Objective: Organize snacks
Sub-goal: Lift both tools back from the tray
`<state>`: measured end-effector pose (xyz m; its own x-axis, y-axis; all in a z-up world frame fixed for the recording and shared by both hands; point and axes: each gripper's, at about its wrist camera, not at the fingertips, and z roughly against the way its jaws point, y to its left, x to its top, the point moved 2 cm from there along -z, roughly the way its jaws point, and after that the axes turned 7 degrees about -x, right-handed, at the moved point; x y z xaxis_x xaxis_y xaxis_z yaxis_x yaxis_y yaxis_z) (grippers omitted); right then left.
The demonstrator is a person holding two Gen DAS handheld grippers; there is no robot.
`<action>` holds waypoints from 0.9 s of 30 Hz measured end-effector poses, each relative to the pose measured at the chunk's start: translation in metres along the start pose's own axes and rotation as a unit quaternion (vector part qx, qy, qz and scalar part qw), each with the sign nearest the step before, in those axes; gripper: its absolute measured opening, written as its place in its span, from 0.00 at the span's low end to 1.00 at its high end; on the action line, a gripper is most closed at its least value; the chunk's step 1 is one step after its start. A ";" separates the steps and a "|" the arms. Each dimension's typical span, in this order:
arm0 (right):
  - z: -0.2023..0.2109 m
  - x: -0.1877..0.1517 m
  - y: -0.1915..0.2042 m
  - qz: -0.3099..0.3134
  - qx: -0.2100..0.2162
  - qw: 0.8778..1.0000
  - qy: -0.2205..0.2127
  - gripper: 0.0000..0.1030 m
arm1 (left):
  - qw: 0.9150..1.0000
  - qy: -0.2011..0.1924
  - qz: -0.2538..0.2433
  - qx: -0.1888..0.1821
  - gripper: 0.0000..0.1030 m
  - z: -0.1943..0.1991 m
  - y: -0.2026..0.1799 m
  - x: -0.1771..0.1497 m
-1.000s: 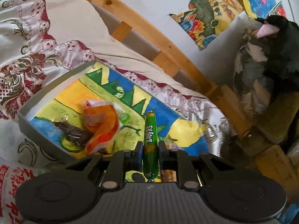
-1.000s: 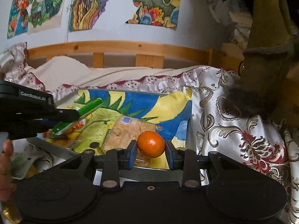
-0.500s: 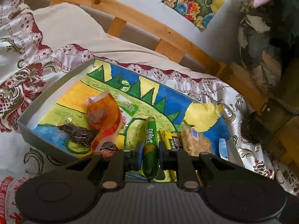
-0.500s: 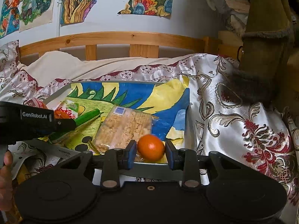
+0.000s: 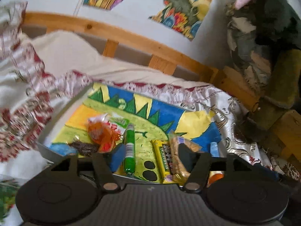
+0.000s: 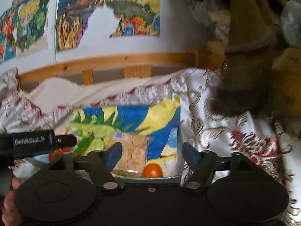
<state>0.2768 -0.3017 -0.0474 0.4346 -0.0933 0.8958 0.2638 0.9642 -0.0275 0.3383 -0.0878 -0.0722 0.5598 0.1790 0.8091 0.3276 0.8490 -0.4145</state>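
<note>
Left wrist view shows the left gripper (image 5: 150,155) with its jaws opening and nothing pressed between the pads: the green snack stick (image 5: 129,148) lies loose in the tray (image 5: 44,146), just inside the left finger, with an orange wrapper (image 5: 102,137) further left and a yellow bar (image 5: 164,162) and a pale cracker pack (image 5: 176,156) toward the right finger. From the right wrist view, the right gripper (image 6: 151,153) is likewise opening and holds nothing; the orange fruit (image 6: 152,171) sits low between its fingers, in the tray's near right corner beside the cracker pack. Motion blur softens both views, so whether the stick has quite come to rest is hard to say. By my judgement this is the release step for two items at once. The next move calls for drawing both grippers clear of the tray without nudging what lies there, then seeking whatever snack remains outside it
</note>
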 end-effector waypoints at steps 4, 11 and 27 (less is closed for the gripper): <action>0.031 0.010 -0.010 -0.023 0.006 1.000 -0.019 0.82 | 0.998 -0.043 -0.041 0.026 0.84 0.038 -0.021 0.000; 0.087 0.011 -0.019 -0.046 0.030 0.997 -0.056 0.99 | 0.987 -0.123 -0.058 0.090 0.98 0.108 -0.039 -0.012; 0.181 -0.029 -0.010 -0.043 0.063 0.996 -0.044 0.99 | 0.976 -0.127 -0.053 0.170 1.00 0.224 -0.041 -0.052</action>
<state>0.1056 -0.2638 0.0076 0.3360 -0.1595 0.9282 0.1839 0.9777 0.1015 0.1255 -0.0206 -0.0044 0.3149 0.1627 0.9351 0.0784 0.9774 -0.1965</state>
